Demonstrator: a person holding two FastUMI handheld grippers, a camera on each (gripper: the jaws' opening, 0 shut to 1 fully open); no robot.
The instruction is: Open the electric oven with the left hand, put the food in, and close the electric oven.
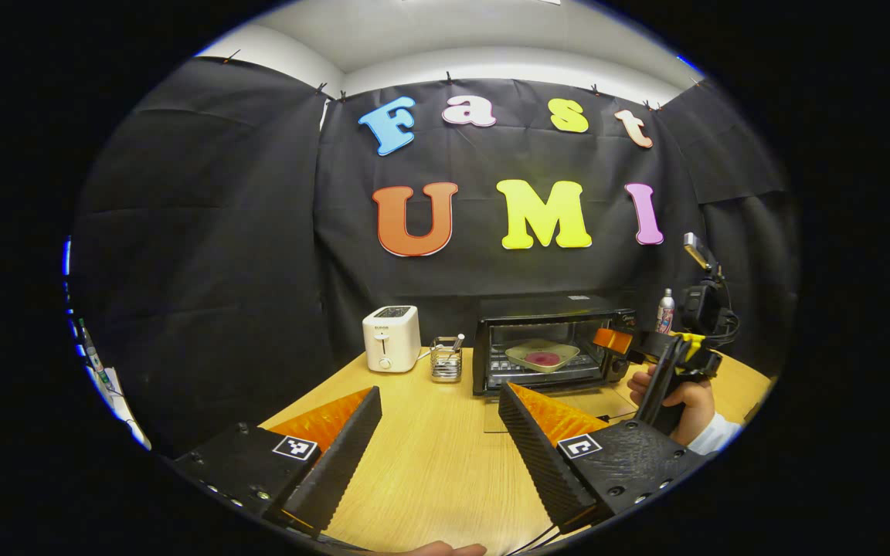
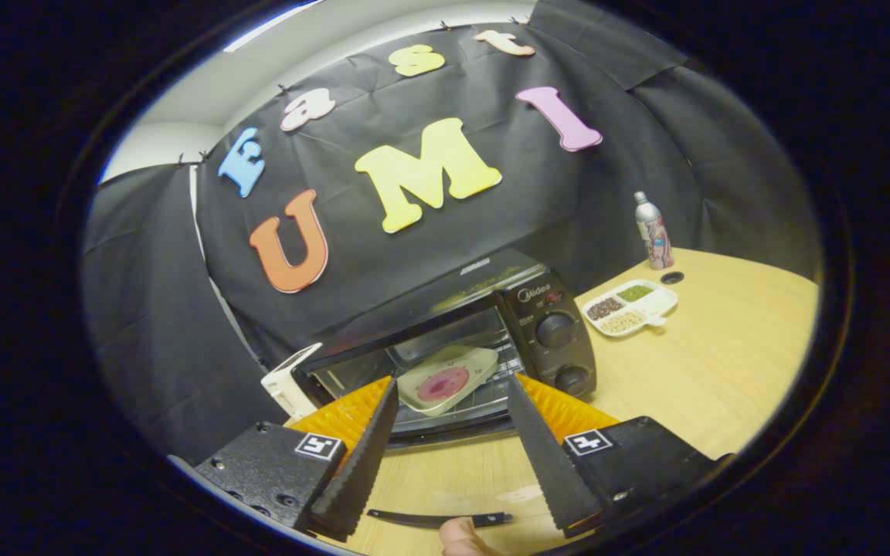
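Pale wood worktop [image 1: 429, 463] carried it all, and at its back edge the electric oven [image 1: 545, 340] stood with its glass door dropped flat, likely left down for a clear way out. The plate of food [image 2: 449, 378] sat on the rack inside, delivered. The right gripper [image 2: 449, 432], jaws spread and empty, hung just before the opening. The left gripper [image 1: 437, 421], also parted and holding nothing, waited near the front edge, presumably for the door.

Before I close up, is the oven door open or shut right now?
Open. The oven door lies folded down flat on the table, and the plate of food sits on the rack inside.
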